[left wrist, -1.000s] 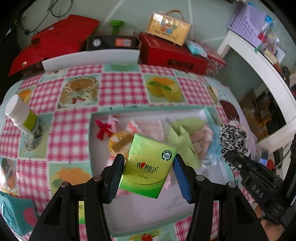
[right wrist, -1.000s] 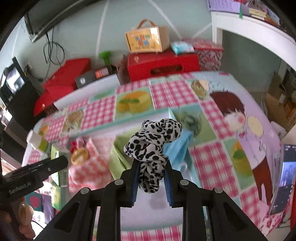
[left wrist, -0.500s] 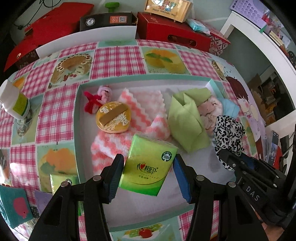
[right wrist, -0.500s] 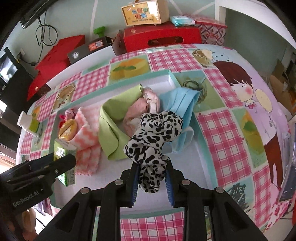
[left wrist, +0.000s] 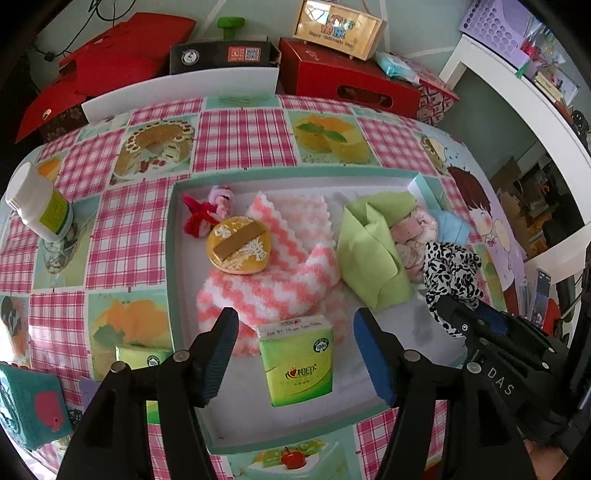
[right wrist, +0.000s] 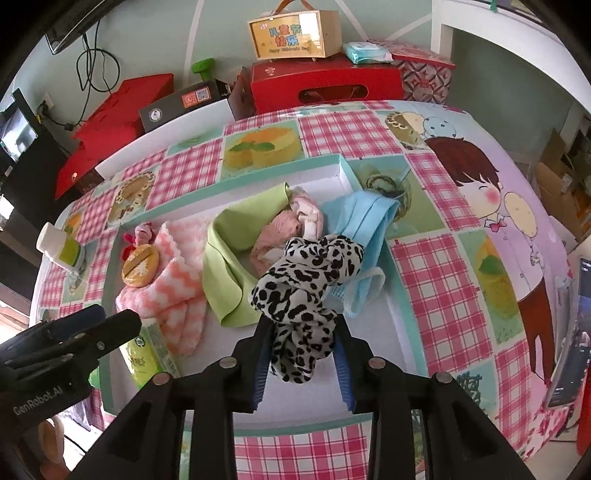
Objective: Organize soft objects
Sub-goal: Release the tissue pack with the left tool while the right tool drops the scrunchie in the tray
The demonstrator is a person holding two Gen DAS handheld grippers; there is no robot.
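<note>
Two grippers hang over the teal-rimmed tray (left wrist: 169,280), which serves as landmark. The left gripper (left wrist: 291,347) stands wide open, its fingers apart on either side of the green tissue pack (left wrist: 297,363) without touching it. That pack lies flat on the tray's white floor near the front rim, its long axis running front to back, its top end toward the pink-and-white fuzzy cloth (left wrist: 273,280) and partly over that cloth's edge. Its face shows a red heart logo, Chinese characters and a round "100%" badge.

The right gripper (right wrist: 301,354) is clamped on the leopard-print scrunchie (right wrist: 306,280), which bunches upward out of the closed fingers above the tray's right half. "DAS" is printed on this gripper's body in the left view; "GenRobot.AI" shows on the left one in the right view.

Inside the tray, behind the pack, sit a round yellow compact (left wrist: 238,245) on the fuzzy cloth, a red-and-pink yarn doll (left wrist: 205,214) at the back left corner, a folded green cloth (left wrist: 373,254), a crumpled pink fabric (left wrist: 406,236) and a blue face mask (right wrist: 365,229) draped over the right rim. Left of the tray stand a white bottle (left wrist: 37,203) and a second green tissue pack (left wrist: 142,356). Beyond the tray's far rim, past the checked tablecloth (left wrist: 240,136), are red boxes (left wrist: 347,79) and a gift box (left wrist: 338,27) reading "Happy Children's Day".
</note>
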